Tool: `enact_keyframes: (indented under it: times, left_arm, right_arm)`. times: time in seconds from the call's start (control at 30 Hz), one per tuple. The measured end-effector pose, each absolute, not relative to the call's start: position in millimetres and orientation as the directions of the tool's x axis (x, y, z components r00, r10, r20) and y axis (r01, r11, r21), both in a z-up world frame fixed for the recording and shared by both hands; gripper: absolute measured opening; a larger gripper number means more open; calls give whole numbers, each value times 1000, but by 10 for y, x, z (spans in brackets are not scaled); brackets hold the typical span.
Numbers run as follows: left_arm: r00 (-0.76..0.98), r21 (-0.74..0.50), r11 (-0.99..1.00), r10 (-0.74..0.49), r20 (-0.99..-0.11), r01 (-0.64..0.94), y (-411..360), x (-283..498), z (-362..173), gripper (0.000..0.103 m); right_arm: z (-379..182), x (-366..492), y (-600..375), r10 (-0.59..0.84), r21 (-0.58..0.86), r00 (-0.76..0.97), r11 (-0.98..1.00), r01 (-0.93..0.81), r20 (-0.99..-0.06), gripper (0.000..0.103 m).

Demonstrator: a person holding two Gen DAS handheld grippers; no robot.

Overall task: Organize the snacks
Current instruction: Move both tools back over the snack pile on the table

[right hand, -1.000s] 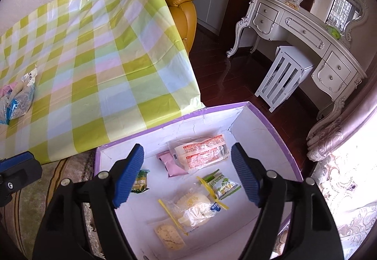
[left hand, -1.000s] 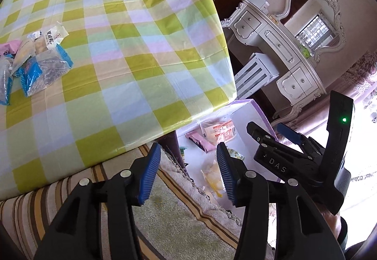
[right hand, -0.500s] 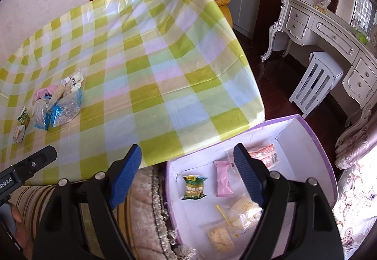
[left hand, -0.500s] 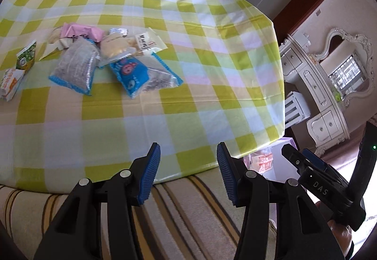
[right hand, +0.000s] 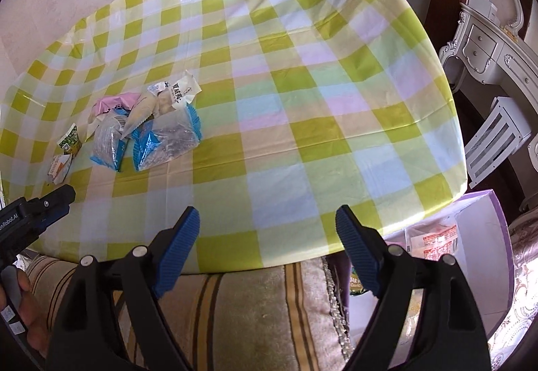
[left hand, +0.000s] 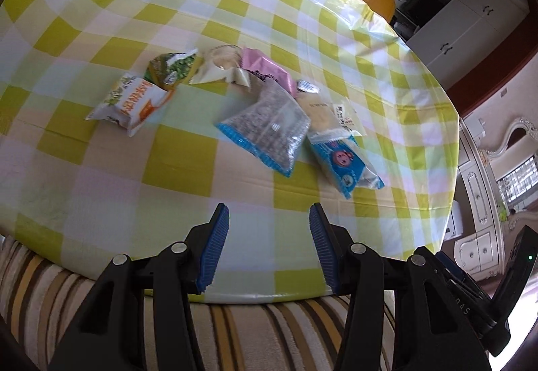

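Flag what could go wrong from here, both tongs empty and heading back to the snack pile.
1. The snack packets overlap in a heap, so the left tongs may pinch two or drag a neighbour.
2. The clear grain bag looks slippery and could slide out in transit.
3. The purple box sits below the table edge, partly hidden; a drop by the right tongs, whose jaws are opening with nothing between them, might miss.

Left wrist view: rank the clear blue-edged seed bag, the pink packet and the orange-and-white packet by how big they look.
1. Clear blue-edged seed bag, plainly largest.
2. Orange-and-white packet.
3. Pink packet, though partly covered by the seed bag and farther from the camera, so second versus third is unsure.
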State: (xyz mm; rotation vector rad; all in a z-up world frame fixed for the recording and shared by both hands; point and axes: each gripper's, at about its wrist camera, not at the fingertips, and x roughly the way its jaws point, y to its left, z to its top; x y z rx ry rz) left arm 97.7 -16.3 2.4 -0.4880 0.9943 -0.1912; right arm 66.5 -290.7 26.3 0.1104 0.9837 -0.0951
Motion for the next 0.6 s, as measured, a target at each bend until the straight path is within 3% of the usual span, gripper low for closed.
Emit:
enact_keyframes:
  times: [0.33,0.47,0.6]
  left_arm:
    - [592,-416,880,-212,-778,-231,531,1164,-24,49]
    - [607,-343,906,-131,-784,-247,645,1262,16,70]
    - [599,-277,931,-85,-796,-236,676,1407,3,78]
  right_arm:
    - [245,1023,-2522,8,42,579,998,45,-815,91]
    - [276,1202,-2348,21,24,598,1000,-3,-801,93]
    - [253,1404,-2188,34,2,597,999,-54,-802,94]
